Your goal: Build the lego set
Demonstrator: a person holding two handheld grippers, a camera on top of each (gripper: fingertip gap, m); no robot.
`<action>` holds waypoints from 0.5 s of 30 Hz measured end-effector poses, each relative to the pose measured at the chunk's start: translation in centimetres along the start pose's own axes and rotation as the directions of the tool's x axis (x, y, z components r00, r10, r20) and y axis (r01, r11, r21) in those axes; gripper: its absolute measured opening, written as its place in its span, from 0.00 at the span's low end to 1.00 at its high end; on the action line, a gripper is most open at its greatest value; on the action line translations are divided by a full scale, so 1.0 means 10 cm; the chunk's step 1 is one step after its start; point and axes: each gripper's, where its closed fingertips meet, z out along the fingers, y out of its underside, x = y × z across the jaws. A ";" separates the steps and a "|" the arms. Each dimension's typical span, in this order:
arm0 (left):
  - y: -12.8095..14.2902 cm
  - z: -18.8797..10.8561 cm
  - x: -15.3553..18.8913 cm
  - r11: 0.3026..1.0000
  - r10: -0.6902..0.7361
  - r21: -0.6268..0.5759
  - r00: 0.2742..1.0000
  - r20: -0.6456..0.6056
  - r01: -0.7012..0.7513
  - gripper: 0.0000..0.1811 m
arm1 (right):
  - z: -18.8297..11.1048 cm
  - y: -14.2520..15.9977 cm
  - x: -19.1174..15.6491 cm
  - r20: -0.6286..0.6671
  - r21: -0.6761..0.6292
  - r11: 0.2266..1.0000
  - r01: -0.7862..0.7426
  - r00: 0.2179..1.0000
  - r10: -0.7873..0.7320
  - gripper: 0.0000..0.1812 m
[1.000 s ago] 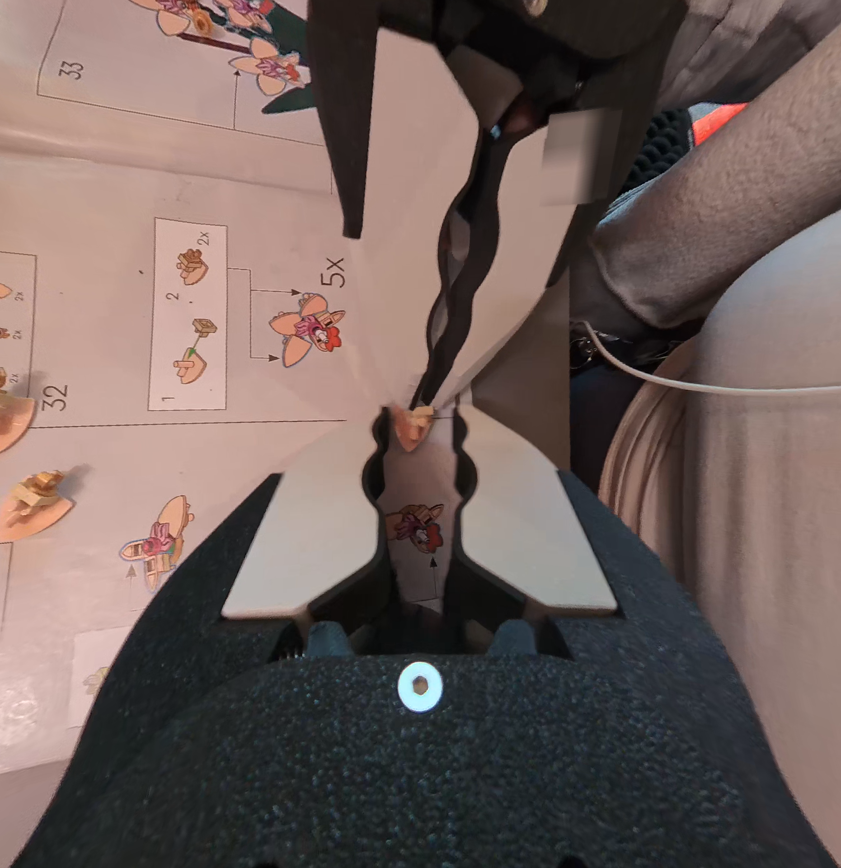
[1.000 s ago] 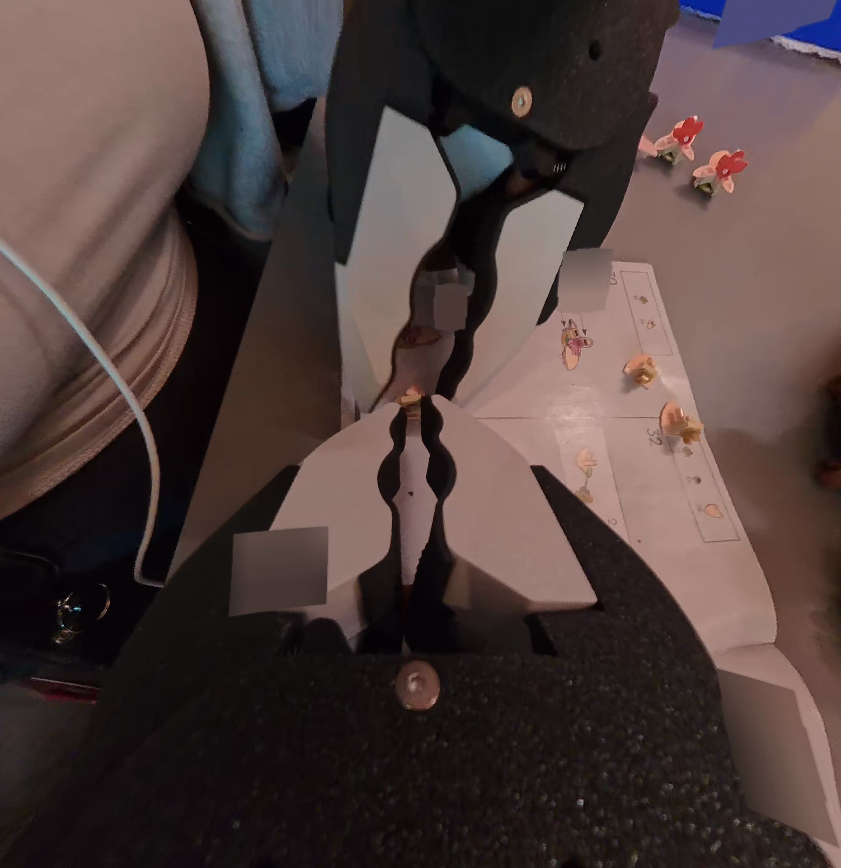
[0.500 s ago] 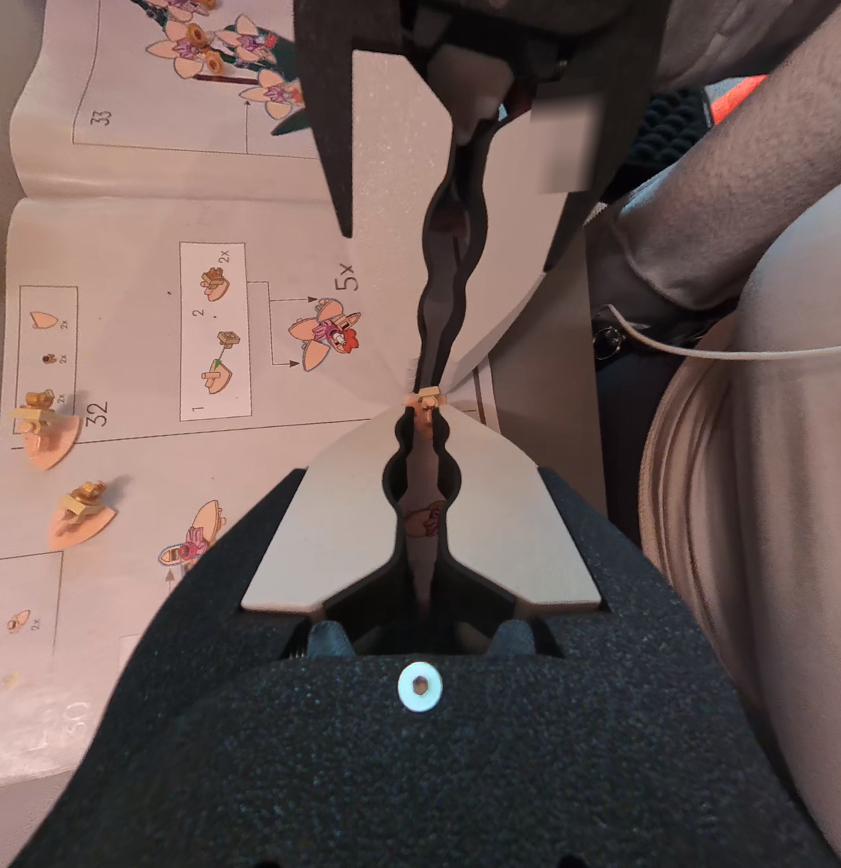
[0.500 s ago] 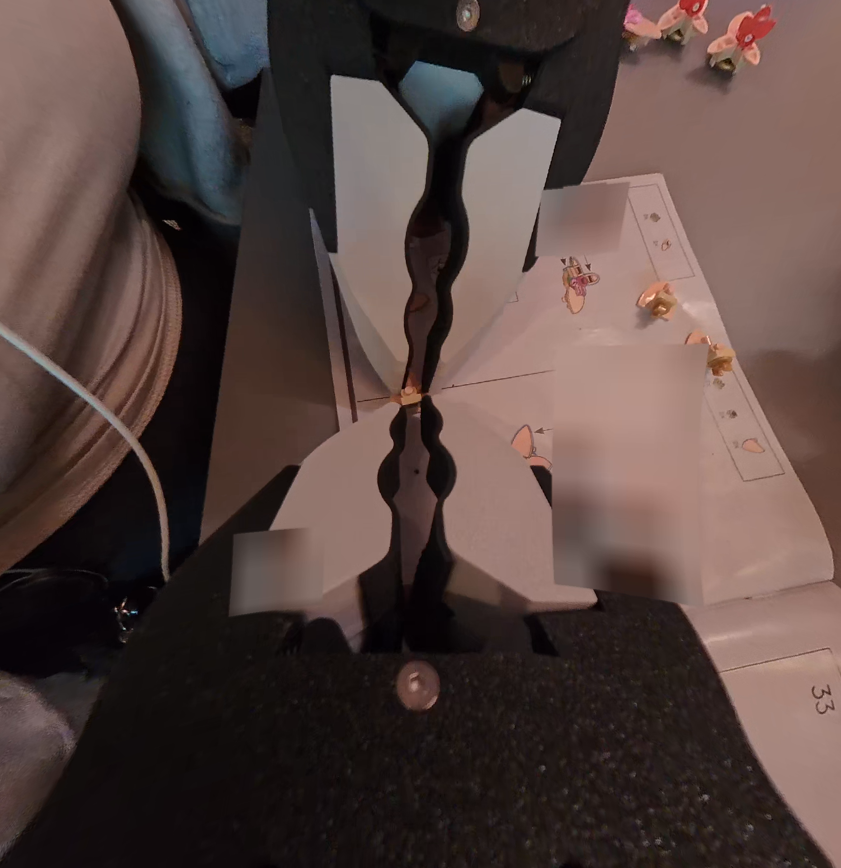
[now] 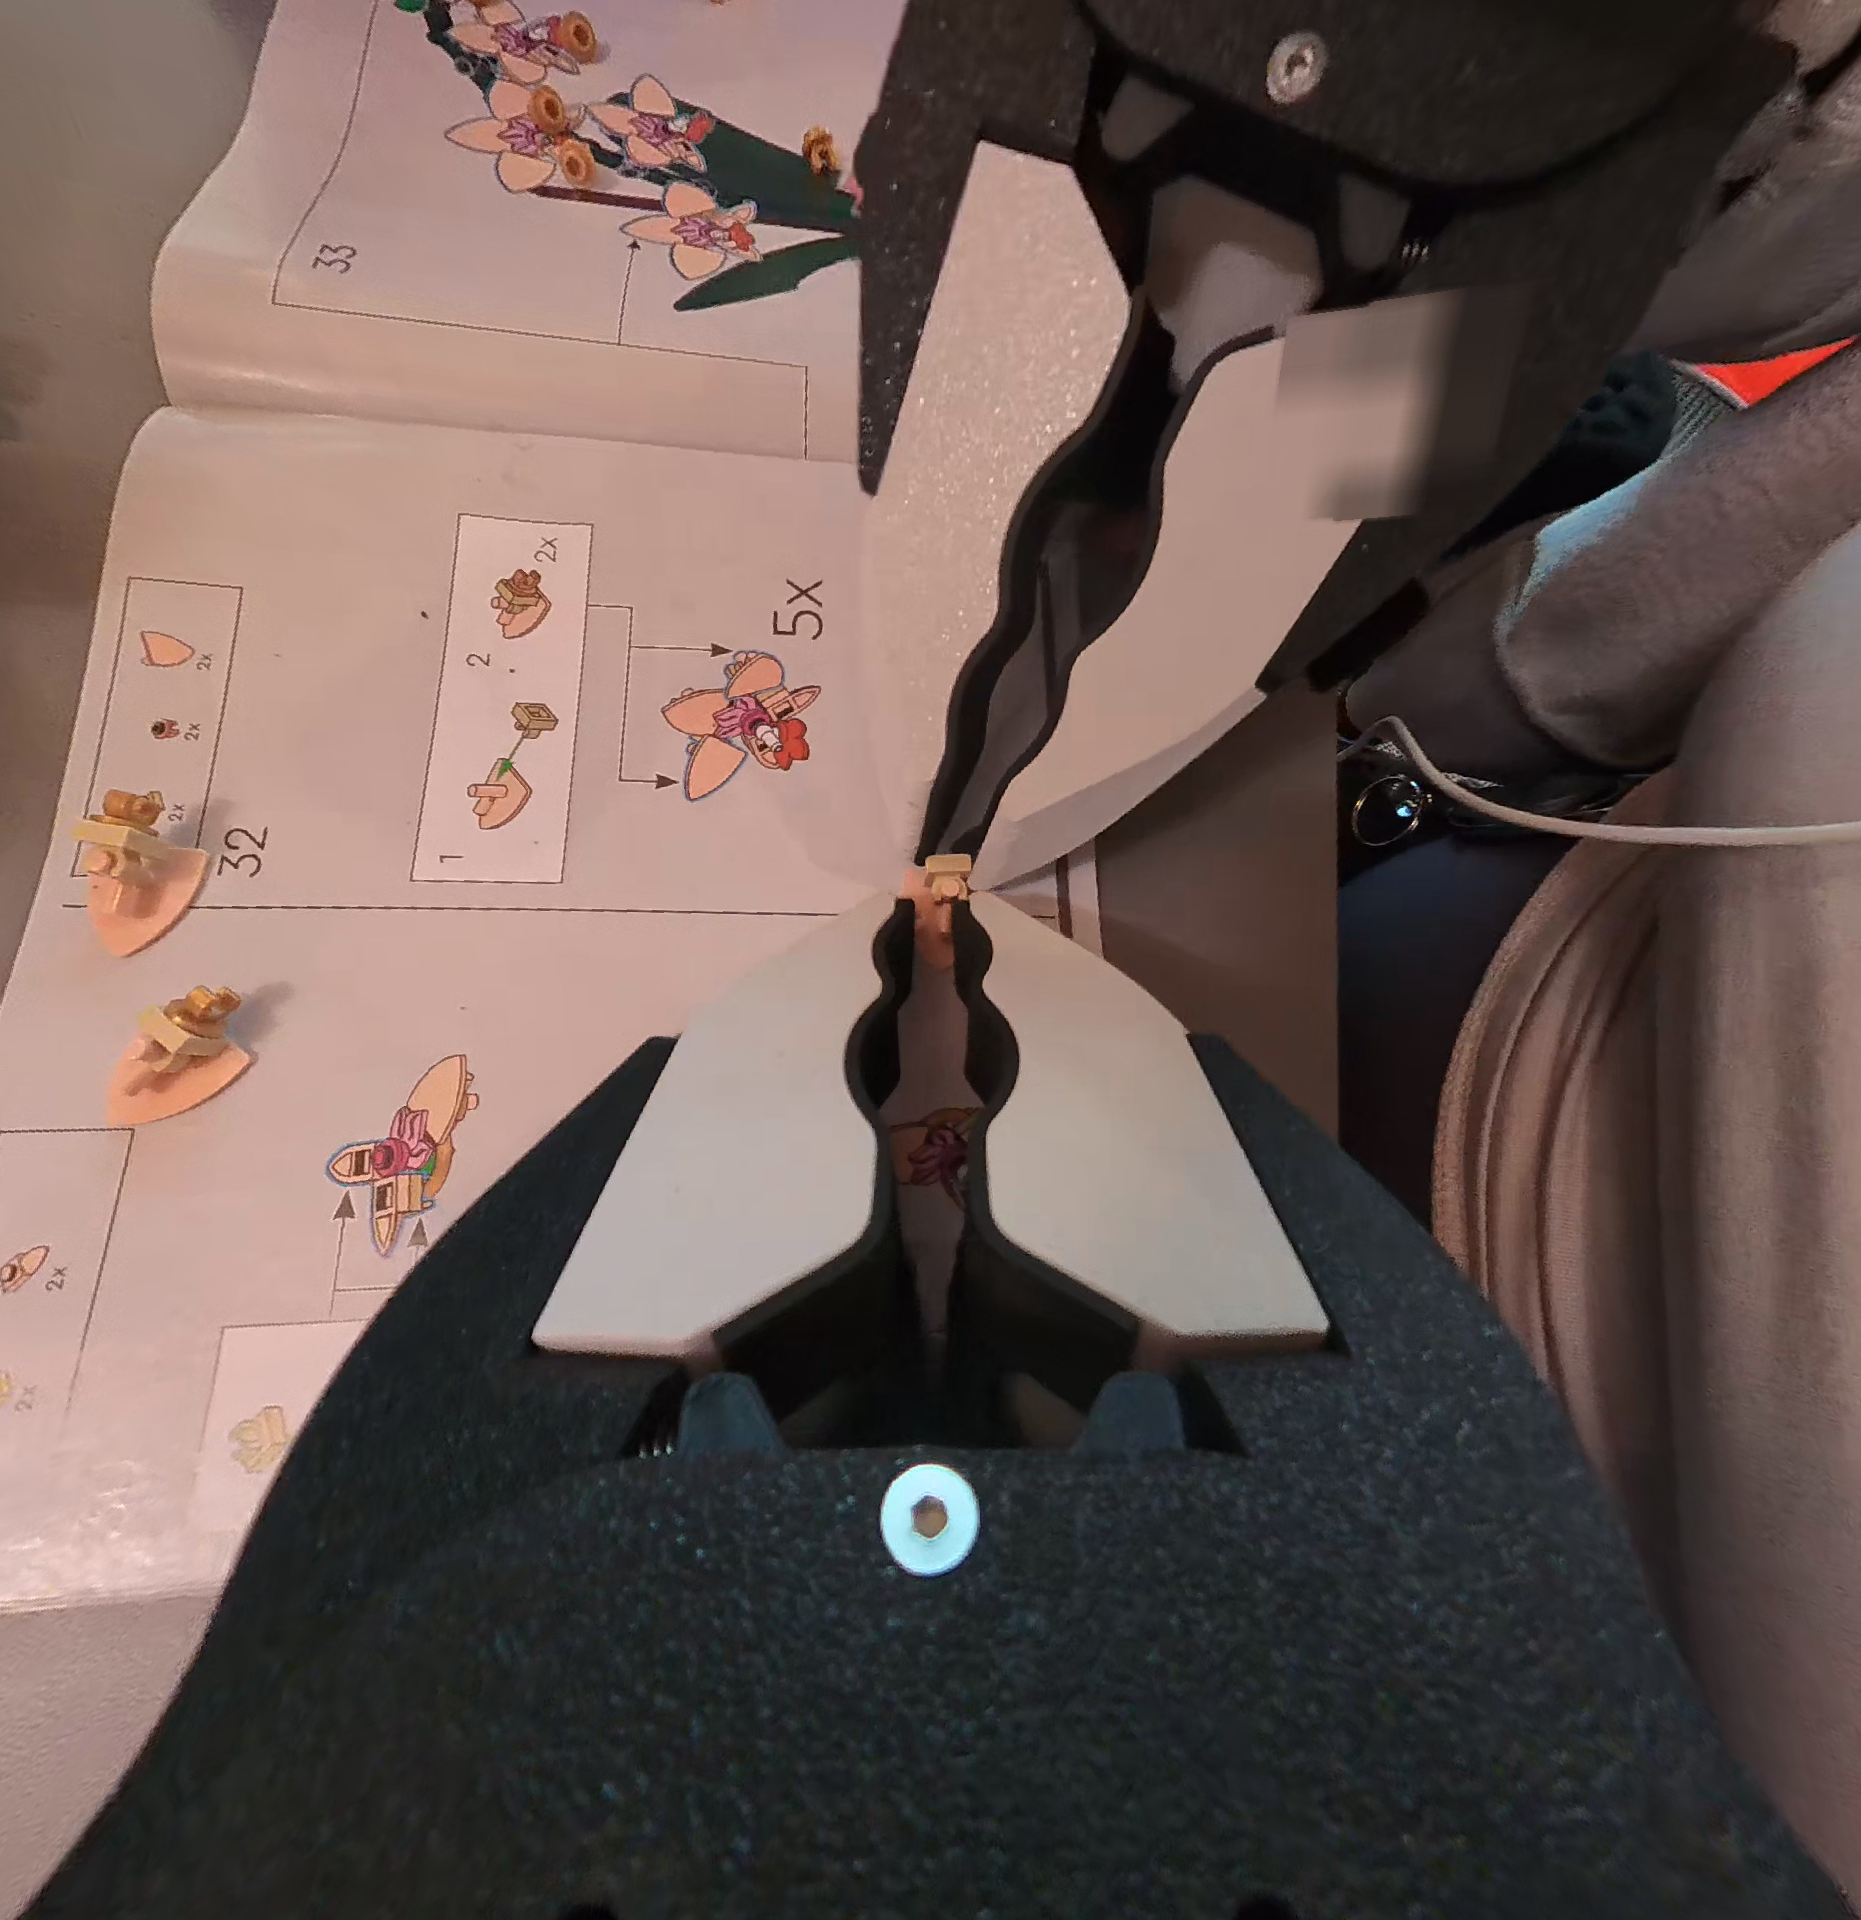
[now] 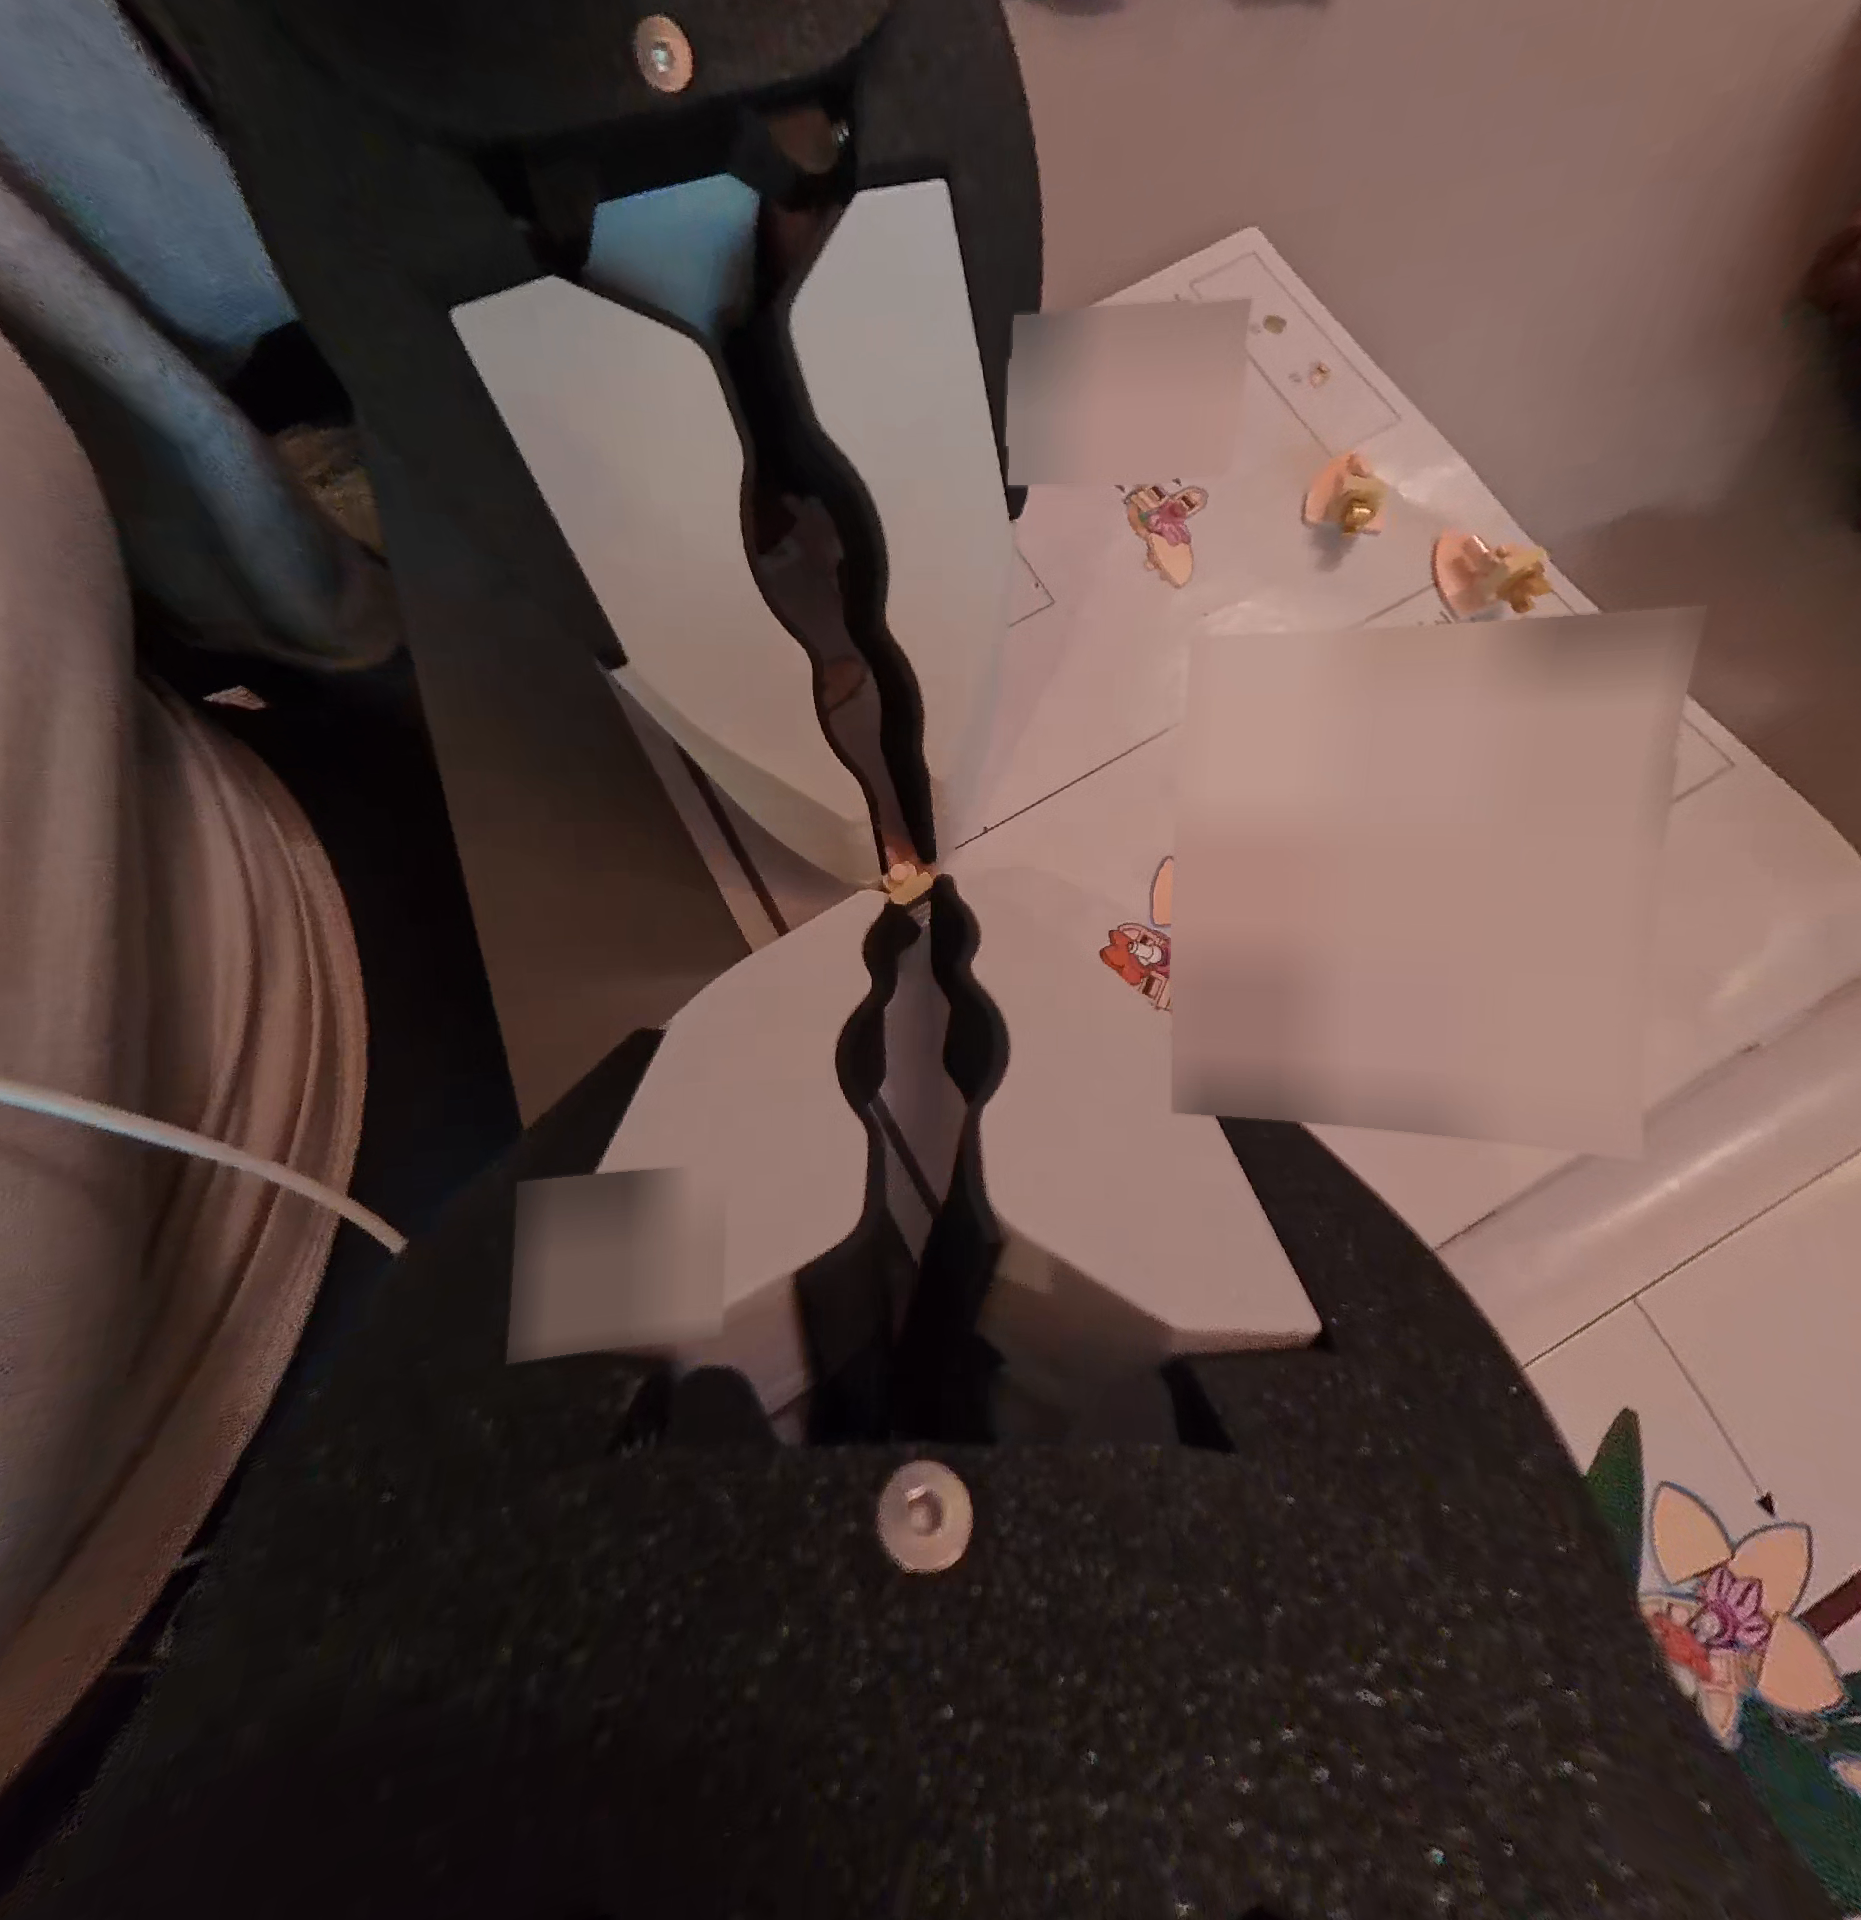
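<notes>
My left gripper (image 5: 936,920) is shut on a small peach petal piece (image 5: 932,935), held above the open instruction booklet (image 5: 386,727). My right gripper (image 6: 910,906) is shut on a tiny tan stud piece (image 6: 905,883). The two grippers meet tip to tip, and the tan piece (image 5: 947,871) sits against the top of the petal. In the left wrist view the right gripper (image 5: 952,844) comes down from the top. In the right wrist view the left gripper (image 6: 910,847) comes down from the top with the petal (image 6: 902,864) just showing.
Two assembled petal-and-stud pieces (image 5: 136,883) (image 5: 178,1060) lie on the booklet's left page; they also show in the right wrist view (image 6: 1341,499) (image 6: 1487,577). A person's clothed lap (image 5: 1684,1143) and a white cable (image 5: 1632,831) are close beside the grippers. My left and right fingertips are right by each other.
My left gripper has closed from partly open onto the petal. Both grippers stay tip to tip and have tilted, so the booklet sits differently in both views.
</notes>
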 end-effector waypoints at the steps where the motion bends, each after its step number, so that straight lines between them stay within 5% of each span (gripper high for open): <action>1: 0.00 0.00 0.00 1.000 -0.001 0.001 1.000 0.002 0.001 0.04 | 0.00 0.00 0.00 -0.014 -0.001 1.000 -0.012 1.000 0.012 0.03; 7: 0.00 0.00 0.00 1.000 -0.007 0.005 1.000 0.014 0.007 0.04 | 0.00 0.00 0.00 -0.103 0.006 0.993 -0.119 0.987 0.119 0.03; 10: 0.00 -0.01 0.01 1.000 -0.007 0.007 1.000 0.005 0.007 0.04 | -0.02 0.00 0.01 -0.098 -0.016 0.999 0.032 0.995 -0.034 0.05; 12: 0.01 -0.01 0.00 1.000 -0.008 0.004 1.000 -0.015 0.008 0.04 | -0.04 0.01 0.01 -0.013 -0.024 0.982 0.187 0.982 -0.187 0.13; 15: 0.01 -0.01 0.00 1.000 -0.006 0.002 1.000 -0.025 0.006 0.04 | -0.06 -0.02 0.04 0.098 -0.021 0.939 0.343 0.936 -0.339 0.11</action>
